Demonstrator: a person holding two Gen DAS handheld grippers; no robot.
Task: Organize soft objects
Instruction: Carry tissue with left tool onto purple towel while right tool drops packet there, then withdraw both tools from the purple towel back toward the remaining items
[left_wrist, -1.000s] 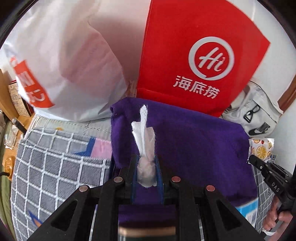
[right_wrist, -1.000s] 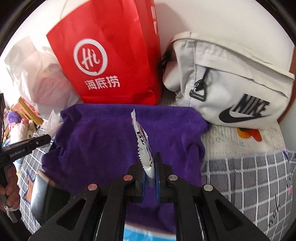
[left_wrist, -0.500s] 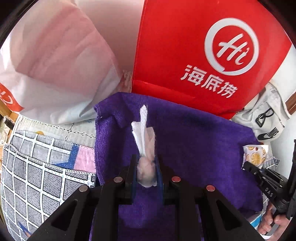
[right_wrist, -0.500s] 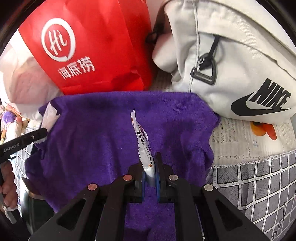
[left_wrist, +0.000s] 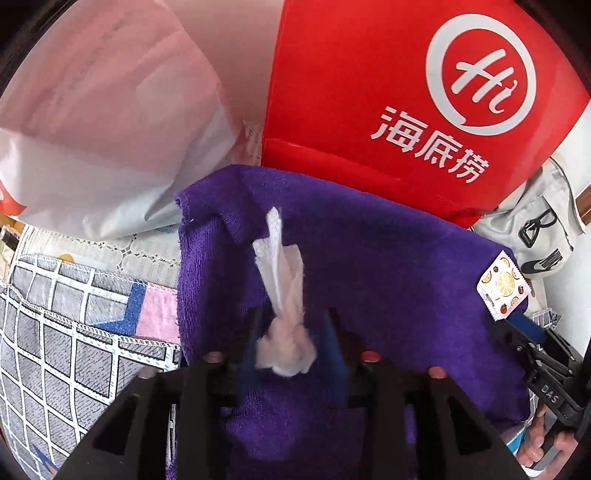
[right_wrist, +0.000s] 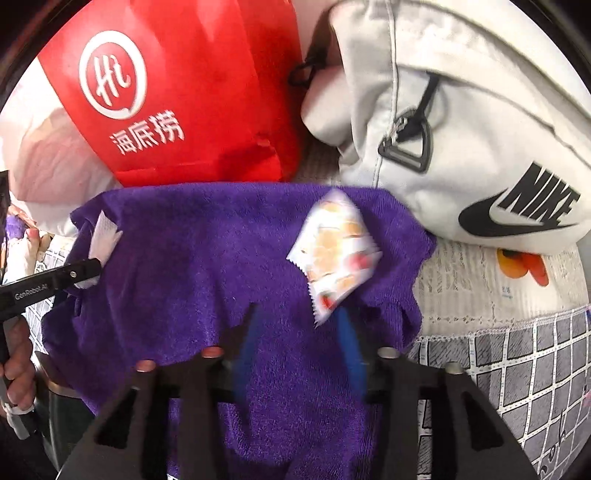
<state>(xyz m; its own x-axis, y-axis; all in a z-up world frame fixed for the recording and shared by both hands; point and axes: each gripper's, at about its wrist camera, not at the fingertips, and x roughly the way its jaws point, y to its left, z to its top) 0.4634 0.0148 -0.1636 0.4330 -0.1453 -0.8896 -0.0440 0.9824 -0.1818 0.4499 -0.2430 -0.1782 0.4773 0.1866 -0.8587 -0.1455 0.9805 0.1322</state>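
Observation:
A purple towel (left_wrist: 388, 280) (right_wrist: 207, 266) lies spread under both grippers. In the left wrist view a crumpled white tissue (left_wrist: 284, 332) sits between the blue pads of my left gripper (left_wrist: 291, 317). Its jaws are opening and the pads stand clear of the tissue's sides. In the right wrist view my right gripper (right_wrist: 298, 314) is opening too. A fruit-print packet (right_wrist: 334, 251), blurred, tips out to the right over the towel, with only its lower corner near the right pad. Each gripper also shows at the other view's edge: the right gripper (left_wrist: 546, 373) and the left gripper (right_wrist: 55, 280).
A red paper bag (left_wrist: 406, 92) (right_wrist: 177, 92) stands behind the towel, a white plastic bag (left_wrist: 103, 122) to its left and a white Nike bag (right_wrist: 461, 129) to its right. Grey checked cloth (left_wrist: 66, 332) (right_wrist: 535, 369) covers the surface. A hand (right_wrist: 14, 369) holds the left gripper.
Both grippers sank closer to the towel, then both sets of jaws spread apart. The tissue is no longer squeezed, and the packet has left the right pads and is tipping right.

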